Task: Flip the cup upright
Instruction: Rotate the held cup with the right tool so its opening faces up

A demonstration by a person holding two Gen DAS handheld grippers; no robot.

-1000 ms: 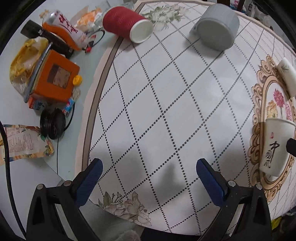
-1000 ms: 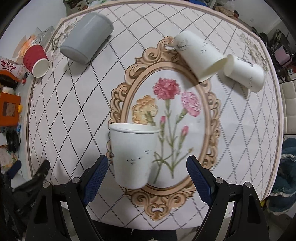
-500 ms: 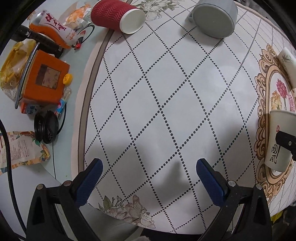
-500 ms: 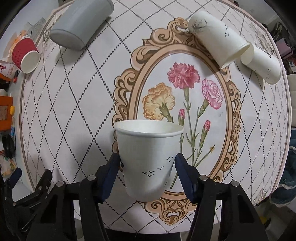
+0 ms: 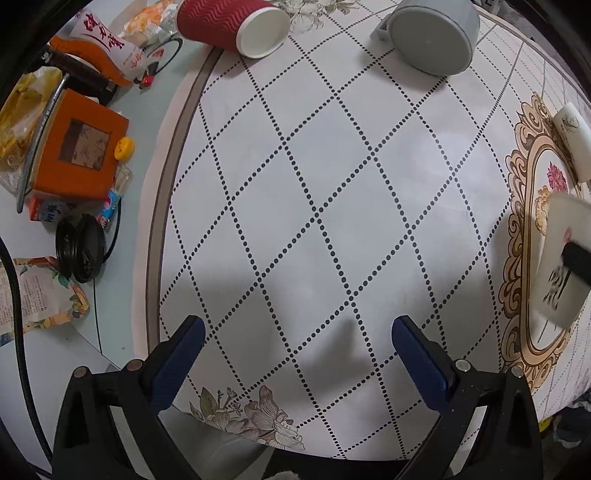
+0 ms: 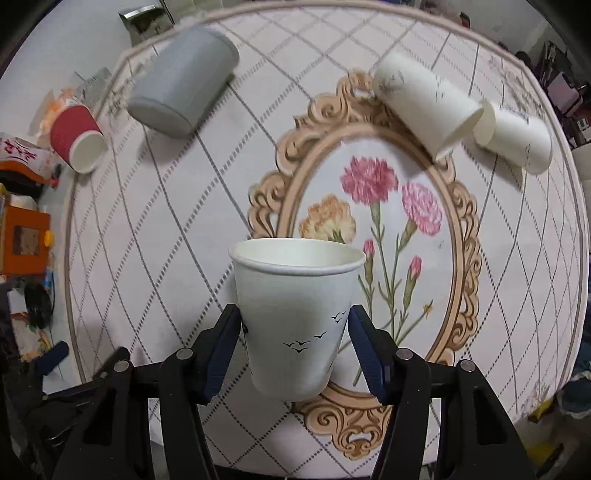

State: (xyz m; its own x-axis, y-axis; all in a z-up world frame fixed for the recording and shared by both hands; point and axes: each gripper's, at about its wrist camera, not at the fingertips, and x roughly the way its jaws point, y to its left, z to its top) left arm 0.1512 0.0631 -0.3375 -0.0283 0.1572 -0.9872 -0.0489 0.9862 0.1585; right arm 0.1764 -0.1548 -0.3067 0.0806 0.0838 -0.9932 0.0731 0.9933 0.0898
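- Left wrist view: a round bench [image 5: 332, 184] under a white cloth with a dotted diamond grid and a flower print at its near edge fills the frame; past the cloth's left edge sits clutter, with an orange box [image 5: 79, 147], a black cable reel [image 5: 79, 251] and snack packets [image 5: 107, 48].
- A red ribbed cup [image 5: 229, 22] lies on its side at the far edge, mouth toward the camera, and a grey mug [image 5: 432, 33] lies tipped over to its right.
- The left tool [image 5: 295, 328] hangs above the bare cloth, level, its blue-padded fingers [image 5: 184, 347] wide apart with nothing between them.
- At the right edge, blurred, the white paper cup [image 5: 561, 258] shows with a dark pad of the right tool pressed to its side.
- Right wrist view: the same bench [image 6: 184, 221] shows an ornate oval frame printed with carnations at its centre.
- The right tool [image 6: 295, 328] points forward and level, its two pads clamped on the lower wall of the white paper cup [image 6: 295, 314], which stands mouth-up between them, printed with small black birds; whether its base touches the cloth cannot be told.
- Two more white cups [image 6: 424, 99] lie on their sides at the far right of the frame, mouths close together; the grey mug [image 6: 181, 92] and red ribbed cup [image 6: 75, 138] lie at the far left.
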